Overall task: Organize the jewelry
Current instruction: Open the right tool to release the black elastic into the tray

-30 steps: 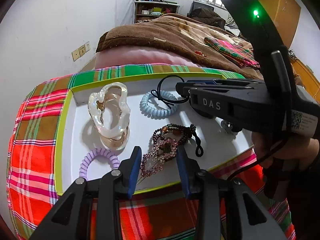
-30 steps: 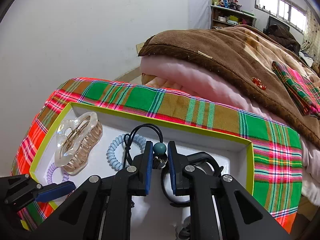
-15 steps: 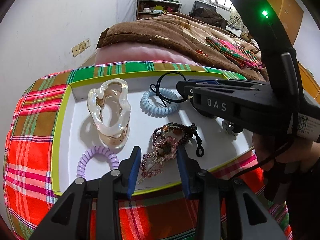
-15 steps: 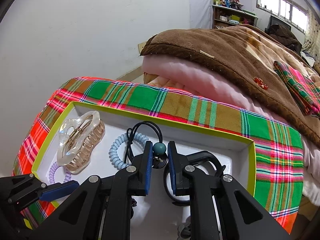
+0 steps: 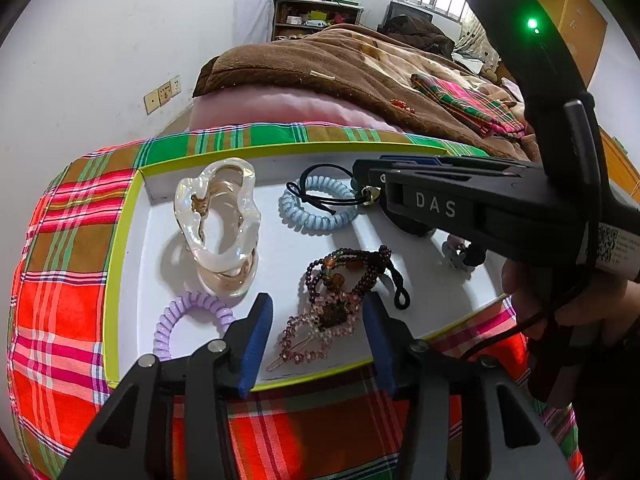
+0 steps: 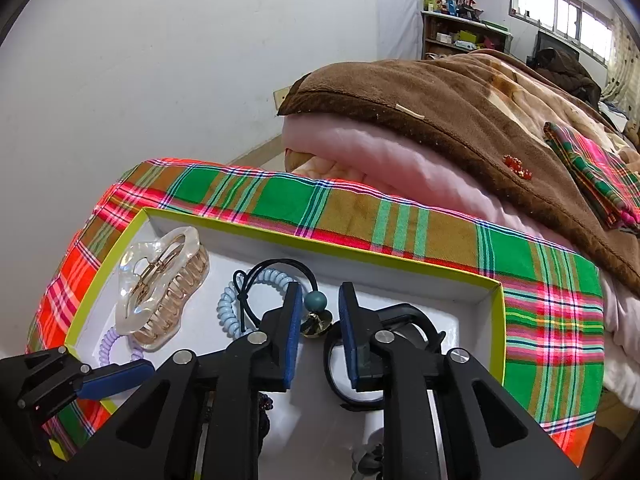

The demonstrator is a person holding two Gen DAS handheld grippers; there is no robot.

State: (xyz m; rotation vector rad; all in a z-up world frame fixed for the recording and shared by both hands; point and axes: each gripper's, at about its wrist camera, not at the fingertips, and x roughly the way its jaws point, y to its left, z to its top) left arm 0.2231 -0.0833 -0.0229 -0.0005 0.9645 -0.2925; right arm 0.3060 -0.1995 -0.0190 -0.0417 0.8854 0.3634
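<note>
Fingers of the right gripper (image 6: 319, 334) had just been opening, parted either side of the teal-beaded hair tie (image 6: 315, 302); left gripper (image 5: 318, 338) widened too, straddling the beaded bracelets (image 5: 334, 300) unpinched, inside the white tray (image 5: 132, 240).

Both the left gripper (image 5: 318, 334) and right gripper (image 6: 319, 334) have jaws just opening.

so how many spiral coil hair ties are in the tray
2. A light blue coil tie lies near the tray's far wall with a black elastic across it; a lilac coil tie sits at the near left, beside the clear claw clip. The grippers may hide more.
</note>
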